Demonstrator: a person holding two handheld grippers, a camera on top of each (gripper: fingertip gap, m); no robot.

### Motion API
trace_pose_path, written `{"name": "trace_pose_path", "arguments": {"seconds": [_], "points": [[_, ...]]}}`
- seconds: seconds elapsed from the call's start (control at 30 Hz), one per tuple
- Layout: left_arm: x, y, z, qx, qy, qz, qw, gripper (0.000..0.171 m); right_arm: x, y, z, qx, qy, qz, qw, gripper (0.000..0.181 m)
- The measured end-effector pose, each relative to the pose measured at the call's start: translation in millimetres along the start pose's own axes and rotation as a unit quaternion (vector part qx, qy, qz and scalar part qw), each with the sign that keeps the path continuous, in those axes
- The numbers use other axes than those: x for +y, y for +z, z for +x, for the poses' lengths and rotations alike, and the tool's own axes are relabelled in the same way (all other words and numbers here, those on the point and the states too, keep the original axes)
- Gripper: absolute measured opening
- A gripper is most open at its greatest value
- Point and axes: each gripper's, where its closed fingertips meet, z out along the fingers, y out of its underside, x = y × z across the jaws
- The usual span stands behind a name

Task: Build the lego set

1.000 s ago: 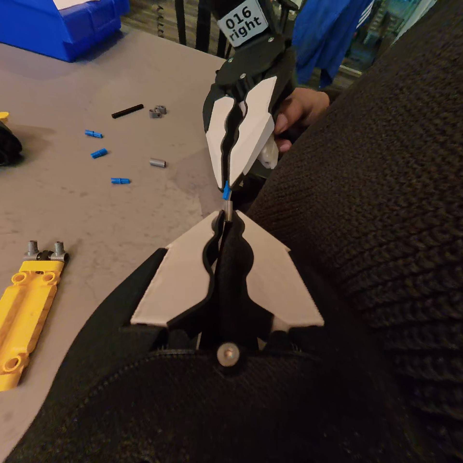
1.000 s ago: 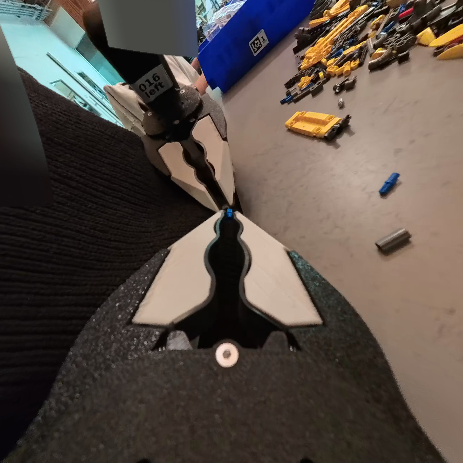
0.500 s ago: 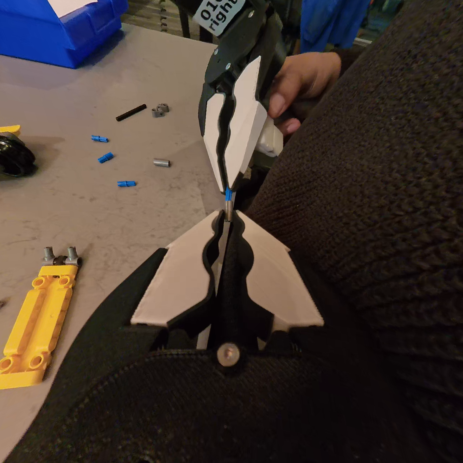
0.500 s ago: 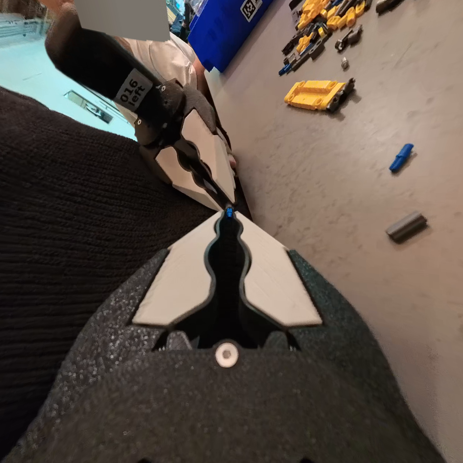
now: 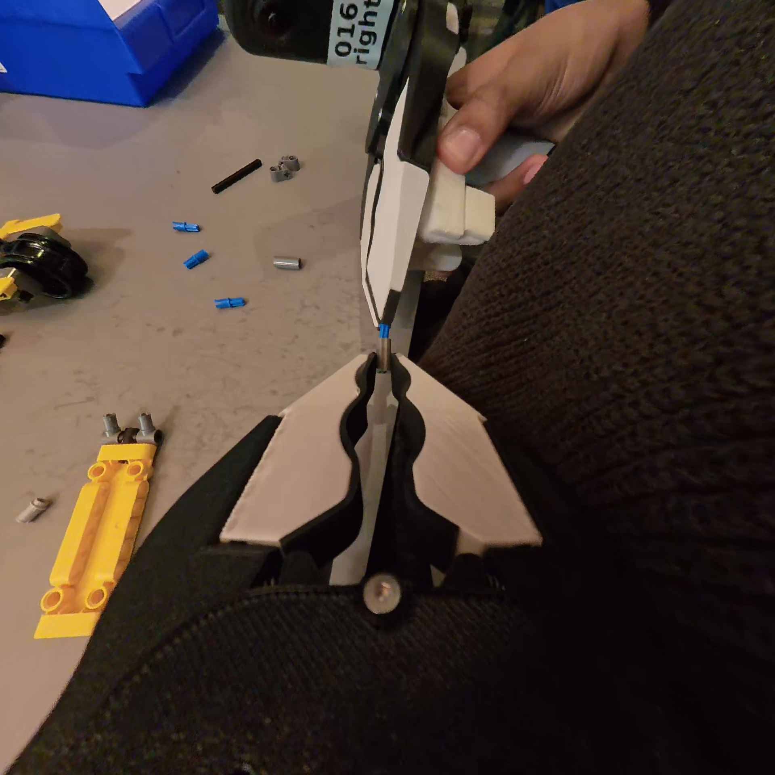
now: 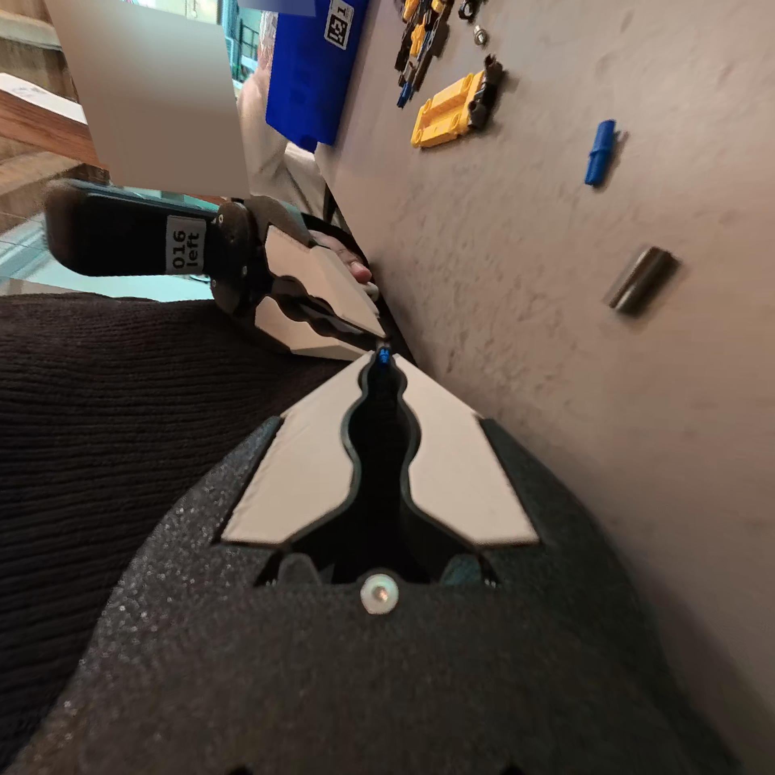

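My left gripper (image 5: 382, 364) is shut on a small grey sleeve (image 5: 383, 351) that sticks out of its tips. My right gripper (image 5: 383, 321) comes down from above, shut on a small blue pin (image 5: 383, 331). The pin's end meets the sleeve's end, tip to tip, just off the table edge above a dark knitted sleeve. In the right wrist view my right gripper (image 6: 382, 360) holds the blue pin (image 6: 383, 357), and the left gripper (image 6: 379, 335) comes in from the left against it. A hand (image 5: 524, 84) holds the right gripper's handle.
On the grey table (image 5: 167, 356) lie three loose blue pins (image 5: 228, 302), a grey sleeve (image 5: 287, 263), a black axle (image 5: 236, 176), grey connectors (image 5: 285, 167), a yellow panel (image 5: 98, 532), a black wheel (image 5: 42, 264) and a blue bin (image 5: 84, 46). A person sits behind the bin. My two grippers' fingertips are within a few centimetres of each other. Left tips and right tips are each some 20 centimeters from the black wheel (image 5: 42, 264).
The right gripper has swung nearer and more upright over the left one and rolled sideways. The pin and the sleeve stay end to end between the two shut grippers.
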Motion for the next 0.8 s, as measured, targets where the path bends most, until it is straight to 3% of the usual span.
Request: {"name": "trace_pose_path", "arguments": {"seconds": [0.53,0.67,0.73,0.8], "points": [[3.3,3.2,-1.0,0.003,0.006,0.0,1.0,0.0,1.1,5.1,5.1,-0.019,0.03,-0.005,0.999,0.004],[-3.1,0.8,-7.3,-0.005,-0.018,0.021,1.0,0.002,-10.0,0.6,-0.6,-0.027,-0.002,0.03,0.999,0.005],[-12.2,-1.2,-14.7,-0.002,-0.071,0.046,0.996,0.002,-22.2,-5.8,-5.8,-0.02,-0.052,0.066,0.996,0.032],[-19.8,-3.9,-23.7,0.004,-0.129,0.072,0.989,0.003,-33.3,-13.0,-7.2,0.022,-0.14,0.099,0.985,0.042]]}}
